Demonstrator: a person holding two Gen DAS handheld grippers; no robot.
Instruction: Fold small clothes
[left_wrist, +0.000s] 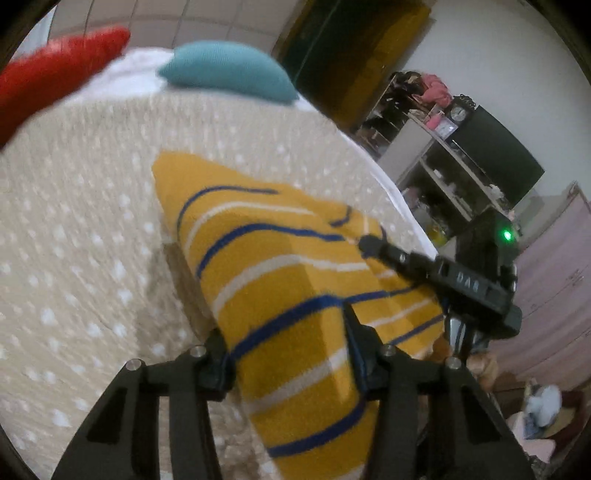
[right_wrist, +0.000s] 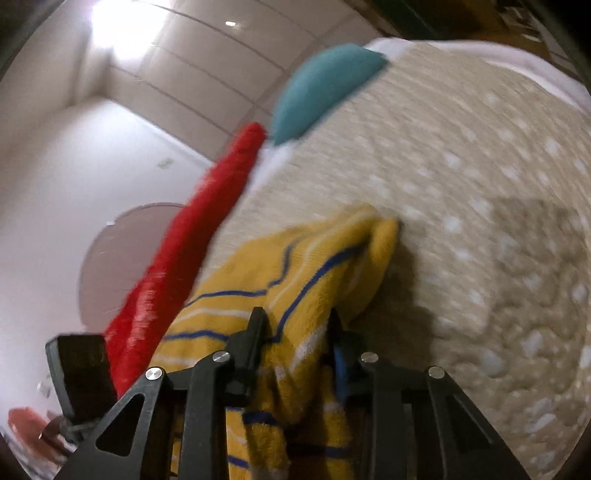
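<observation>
A yellow garment (left_wrist: 280, 280) with blue and white stripes hangs stretched over a beige dotted bedspread (left_wrist: 81, 229). In the left wrist view the cloth fills the gap between the jaws of my left gripper (left_wrist: 284, 334), which is shut on one end. From the right, the black fingers (left_wrist: 402, 258) of my right gripper reach onto the garment's far edge. In the right wrist view the garment (right_wrist: 295, 266) is bunched between the jaws of my right gripper (right_wrist: 295, 321), which pinches it. A shadow lies on the bedspread (right_wrist: 461, 166) beneath the cloth.
A teal pillow (left_wrist: 229, 70) and a red fabric item (left_wrist: 55, 70) lie at the head of the bed. Past the bed's right edge stand cluttered shelves (left_wrist: 436, 155), a dark screen (left_wrist: 495, 155) and pink drawers (left_wrist: 554, 280).
</observation>
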